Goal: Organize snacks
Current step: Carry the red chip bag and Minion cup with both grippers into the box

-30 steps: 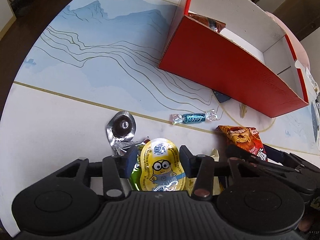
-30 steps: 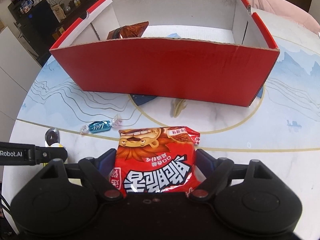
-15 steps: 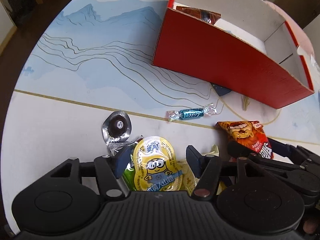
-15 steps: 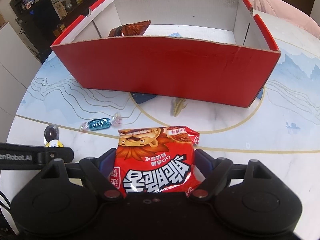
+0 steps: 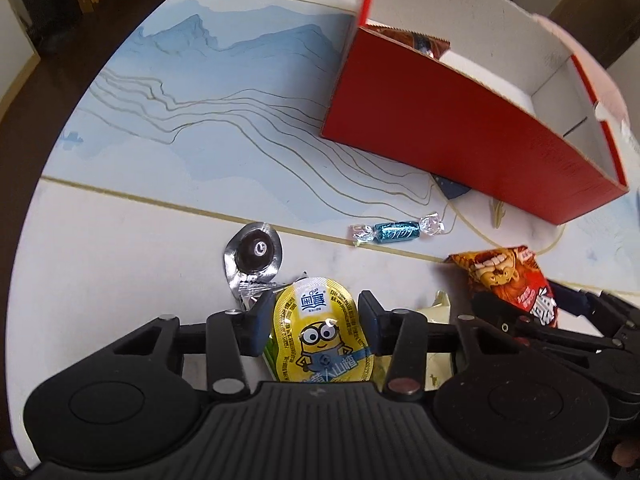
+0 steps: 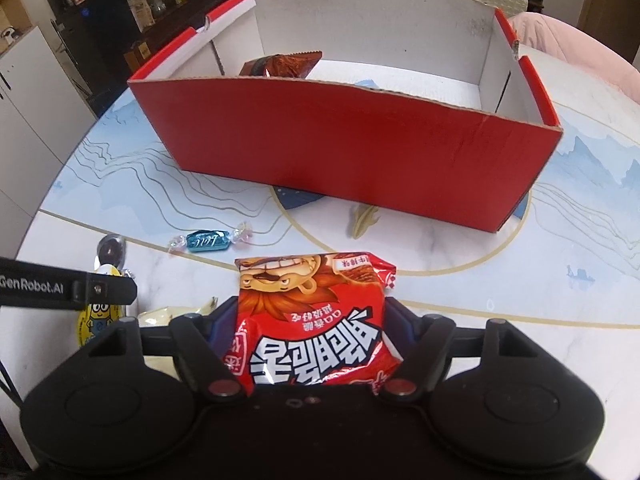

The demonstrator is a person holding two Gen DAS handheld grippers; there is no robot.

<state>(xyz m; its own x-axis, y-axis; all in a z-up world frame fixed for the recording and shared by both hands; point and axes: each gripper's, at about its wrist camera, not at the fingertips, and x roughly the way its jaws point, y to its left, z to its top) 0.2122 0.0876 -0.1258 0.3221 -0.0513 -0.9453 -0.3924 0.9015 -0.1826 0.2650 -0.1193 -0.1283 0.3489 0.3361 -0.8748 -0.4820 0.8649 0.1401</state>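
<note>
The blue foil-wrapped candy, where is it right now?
The blue foil-wrapped candy lies on the table between the red cardboard box and both grippers, right of the silver foil chocolate.

Layout: snacks before the box [image 6: 348, 152] on the tabletop [image 6: 540, 264].
The chip bag [image 6: 316, 320] sits between the right tool [image 6: 310, 322] fingers, the jelly cup [image 5: 320, 340] between the left tool [image 5: 316, 320] fingers, left of the bag. A wrapped candy [image 6: 206, 240] lies between them and the box. One packet [image 6: 280, 65] lies in the box.
</note>
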